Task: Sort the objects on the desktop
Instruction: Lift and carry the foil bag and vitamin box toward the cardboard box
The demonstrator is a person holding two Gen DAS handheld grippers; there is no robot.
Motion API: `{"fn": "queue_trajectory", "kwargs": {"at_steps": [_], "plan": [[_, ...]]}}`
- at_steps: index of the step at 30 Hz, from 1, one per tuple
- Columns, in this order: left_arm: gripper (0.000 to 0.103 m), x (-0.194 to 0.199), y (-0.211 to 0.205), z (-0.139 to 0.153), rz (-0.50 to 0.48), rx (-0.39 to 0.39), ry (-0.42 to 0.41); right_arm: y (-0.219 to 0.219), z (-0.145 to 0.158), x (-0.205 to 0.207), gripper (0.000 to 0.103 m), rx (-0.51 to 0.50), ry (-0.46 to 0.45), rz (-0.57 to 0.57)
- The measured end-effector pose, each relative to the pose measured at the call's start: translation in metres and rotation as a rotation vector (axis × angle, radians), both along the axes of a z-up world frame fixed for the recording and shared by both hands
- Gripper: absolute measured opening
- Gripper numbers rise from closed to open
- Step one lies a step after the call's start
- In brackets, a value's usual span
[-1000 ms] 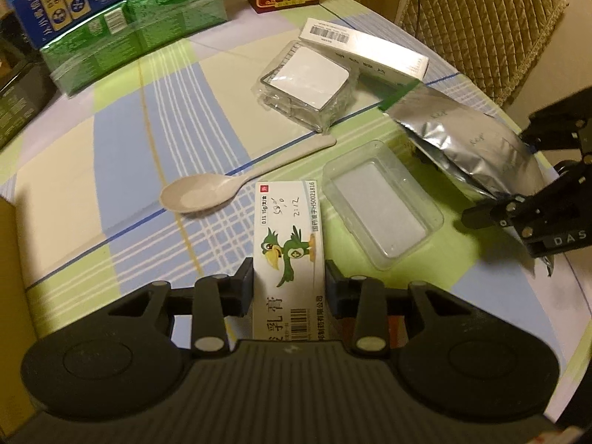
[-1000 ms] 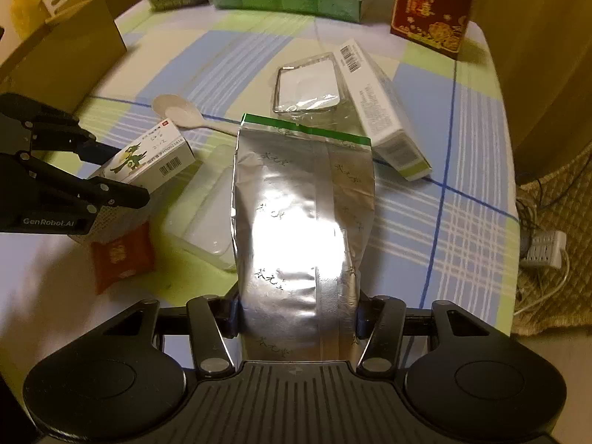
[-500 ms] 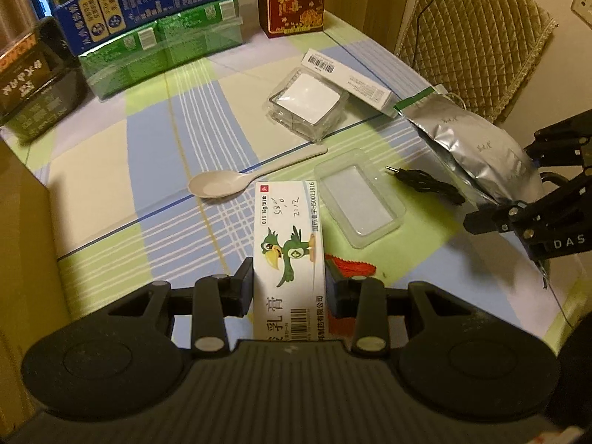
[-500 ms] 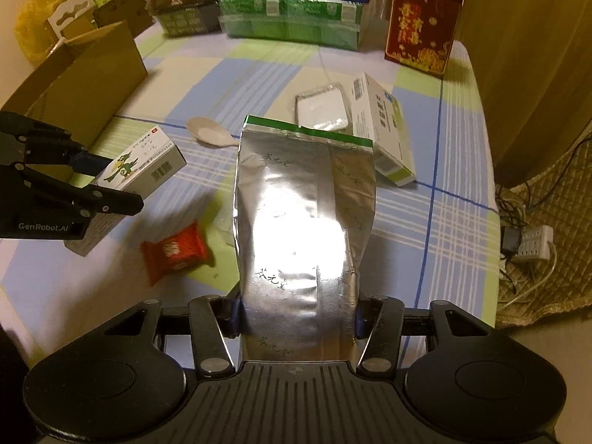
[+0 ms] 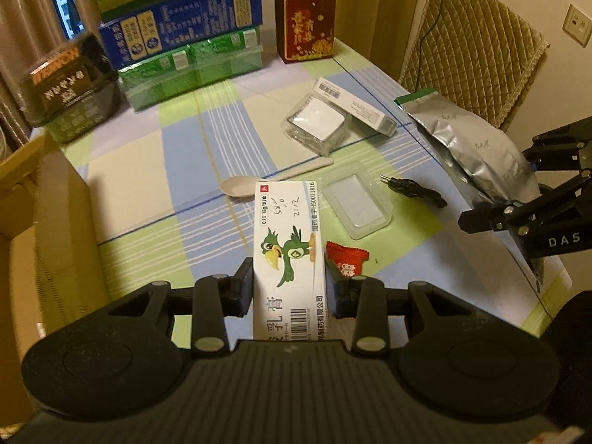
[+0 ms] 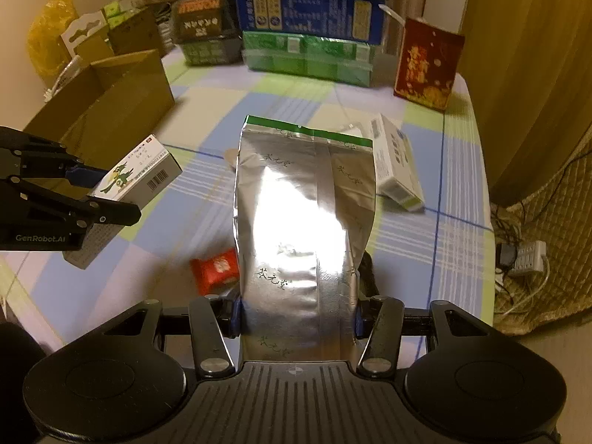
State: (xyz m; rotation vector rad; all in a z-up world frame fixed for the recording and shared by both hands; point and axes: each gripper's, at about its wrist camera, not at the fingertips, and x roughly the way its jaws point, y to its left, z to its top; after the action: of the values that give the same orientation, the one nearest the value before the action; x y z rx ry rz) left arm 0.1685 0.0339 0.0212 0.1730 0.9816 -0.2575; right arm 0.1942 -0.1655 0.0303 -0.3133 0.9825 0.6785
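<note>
Left hand-held gripper (image 5: 289,284): clamped on a white ointment box (image 5: 288,255) printed with a green bird; both pads press its long sides, and the box is held clear above the tabletop (image 5: 148,170).
Right hand-held gripper (image 6: 298,310): closed on a silver foil pouch (image 6: 303,222) with a green top strip; the pads pinch the pouch's lower part on both sides, and the pouch stands out ahead of the jaws, off the tabletop.
Ointment box, from the right wrist view: at the left edge, between the left gripper's fingers, in front of an open cardboard box (image 6: 103,111).
Foil pouch, from the left wrist view: at the right, with the right gripper's black fingers around its near end.
Spoon (image 5: 240,186): pale, lying flat on the checked cloth just beyond the ointment box.
Clear plastic tray (image 5: 357,199): flat on the cloth, right of the spoon.
Black cable (image 5: 414,190): lying between the tray and the pouch.
Red sachet (image 5: 346,259): on the cloth near the left gripper's right finger.
Clear square case (image 5: 318,125): beyond the spoon handle, touching a long white carton (image 5: 355,105).
Far edge: stacked green and blue packs (image 5: 192,44) and a red carton (image 5: 309,22) standing upright.
</note>
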Motion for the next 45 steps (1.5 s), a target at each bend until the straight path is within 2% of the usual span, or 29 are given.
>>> {"fn": "queue_trajectory", "kwargs": {"at_steps": [7, 16, 25, 32, 39, 45], "plan": [[0.033, -0.018, 0.018, 0.025, 0.032, 0.003, -0.042, 0.020, 0.017, -0.015, 0.048, 0.025, -0.026, 0.021], [0.033, -0.035, 0.054, 0.052, 0.079, 0.000, -0.087, 0.068, 0.040, -0.031, 0.048, 0.059, -0.046, 0.072], [0.033, -0.051, 0.108, 0.076, 0.149, -0.001, -0.127, 0.135, 0.062, -0.045, 0.048, 0.090, -0.057, 0.158], [0.033, -0.063, 0.167, 0.099, 0.230, 0.006, -0.160, 0.192, 0.076, -0.055, 0.048, 0.126, -0.058, 0.214], [0.033, -0.070, 0.227, 0.102, 0.319, 0.036, -0.159, 0.251, 0.078, -0.059, 0.048, 0.170, -0.022, 0.247], [0.033, -0.070, 0.264, 0.087, 0.379, 0.036, -0.139, 0.296, 0.074, -0.060, 0.048, 0.208, 0.016, 0.267]]}}
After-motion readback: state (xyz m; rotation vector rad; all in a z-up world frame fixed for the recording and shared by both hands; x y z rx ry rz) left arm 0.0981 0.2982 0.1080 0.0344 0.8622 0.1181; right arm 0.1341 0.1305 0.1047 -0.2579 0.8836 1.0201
